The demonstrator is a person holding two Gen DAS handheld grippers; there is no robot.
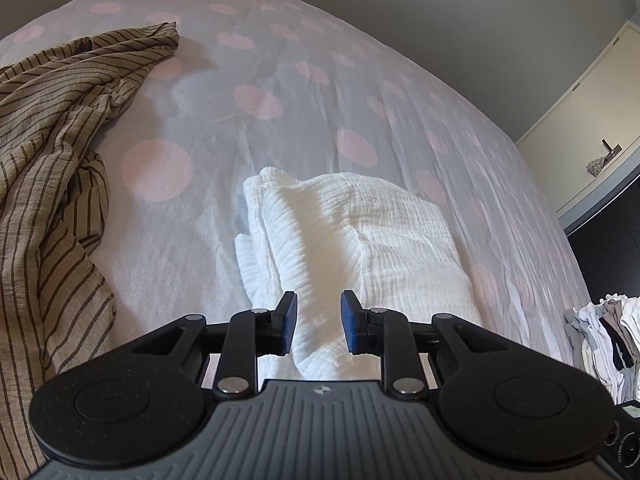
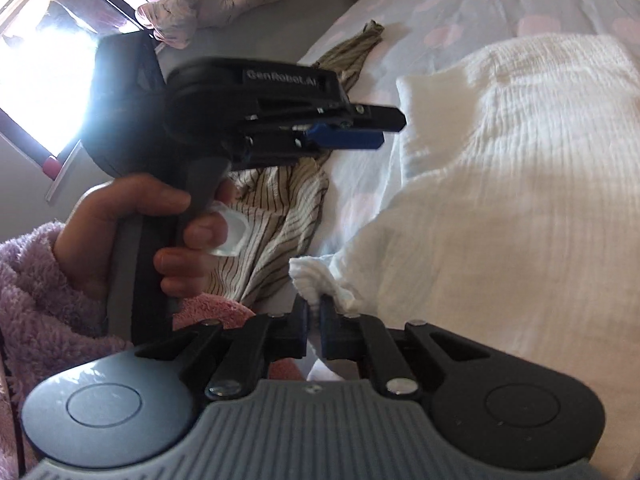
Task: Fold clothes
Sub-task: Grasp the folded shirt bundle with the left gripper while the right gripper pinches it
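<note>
Right claw clamps one white cloth; left claw parted; one striped garment.

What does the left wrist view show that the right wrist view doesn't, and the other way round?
Only the left wrist view: a stack of folded clothes past the bed's right edge, and the left gripper open above the white garment.

Only the right wrist view: the right gripper shut on a corner of the white garment, the hand holding the left gripper, a bright window.

Both: the white garment, the striped garment, the dotted bedcover.
</note>
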